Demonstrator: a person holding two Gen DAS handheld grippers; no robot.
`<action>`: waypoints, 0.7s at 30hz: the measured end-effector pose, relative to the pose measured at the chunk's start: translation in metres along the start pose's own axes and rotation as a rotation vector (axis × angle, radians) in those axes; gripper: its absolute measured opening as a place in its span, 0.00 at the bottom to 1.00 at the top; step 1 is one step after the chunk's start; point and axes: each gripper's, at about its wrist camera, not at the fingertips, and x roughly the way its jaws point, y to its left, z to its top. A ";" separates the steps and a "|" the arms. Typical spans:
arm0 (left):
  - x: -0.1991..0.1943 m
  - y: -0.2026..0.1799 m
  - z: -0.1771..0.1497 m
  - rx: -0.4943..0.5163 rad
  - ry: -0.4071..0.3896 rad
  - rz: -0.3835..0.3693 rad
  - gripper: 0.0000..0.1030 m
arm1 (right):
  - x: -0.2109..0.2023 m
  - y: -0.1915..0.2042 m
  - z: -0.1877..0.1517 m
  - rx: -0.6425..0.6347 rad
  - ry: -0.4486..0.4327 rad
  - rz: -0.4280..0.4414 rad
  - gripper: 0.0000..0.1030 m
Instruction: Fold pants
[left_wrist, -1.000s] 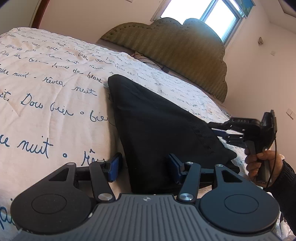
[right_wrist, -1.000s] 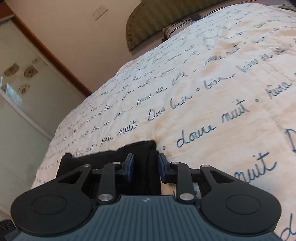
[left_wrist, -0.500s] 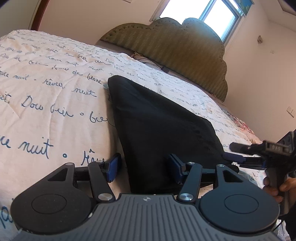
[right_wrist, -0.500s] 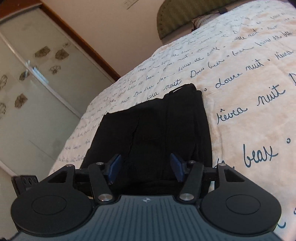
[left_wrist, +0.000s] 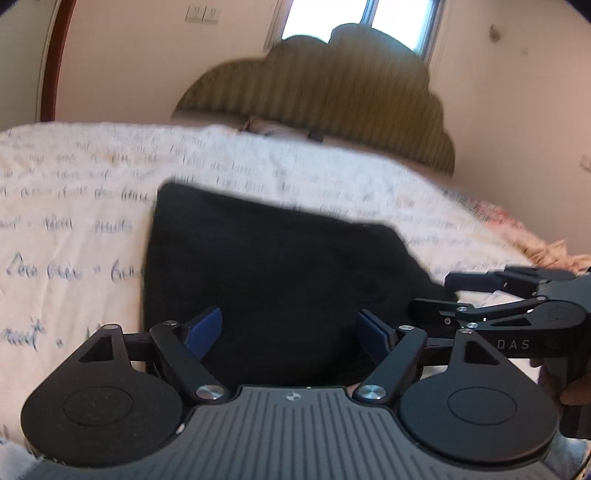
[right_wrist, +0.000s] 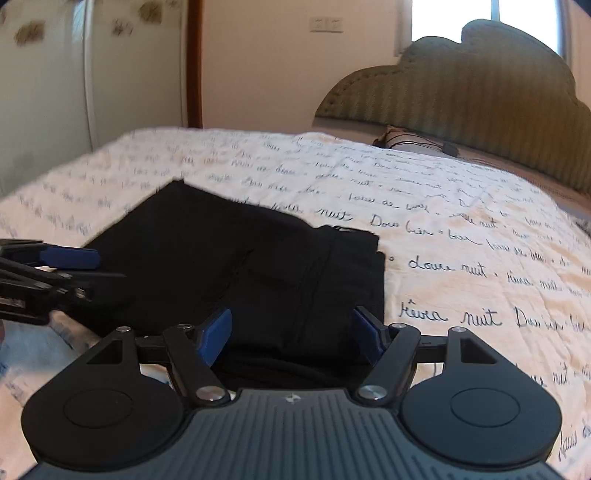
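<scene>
Left wrist view: your left gripper (left_wrist: 290, 332) has its jaws apart over the black folded pants (left_wrist: 266, 273) on the bedspread (left_wrist: 74, 221); your right gripper (left_wrist: 436, 295) sits at 3 o'clock, also spread.
Right wrist view: your right gripper (right_wrist: 291, 334) is spread wide, pants (right_wrist: 236, 266) at 12 o'clock

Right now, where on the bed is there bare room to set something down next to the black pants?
Bare quilt lies right of the pants, up to the headboard. More lies left of the pants in the left wrist view. The near edge is crowded: the left gripper and right gripper both hang open over the fabric.
</scene>
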 end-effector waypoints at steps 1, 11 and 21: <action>0.001 0.000 -0.003 0.016 -0.003 0.005 0.81 | 0.006 0.005 -0.003 -0.024 0.034 -0.003 0.72; -0.018 0.026 0.003 -0.036 -0.020 -0.104 0.84 | 0.012 -0.062 -0.014 0.323 0.120 0.189 1.00; 0.025 0.155 0.026 -0.735 0.199 -0.363 0.82 | 0.063 -0.175 -0.026 0.942 0.182 0.613 1.00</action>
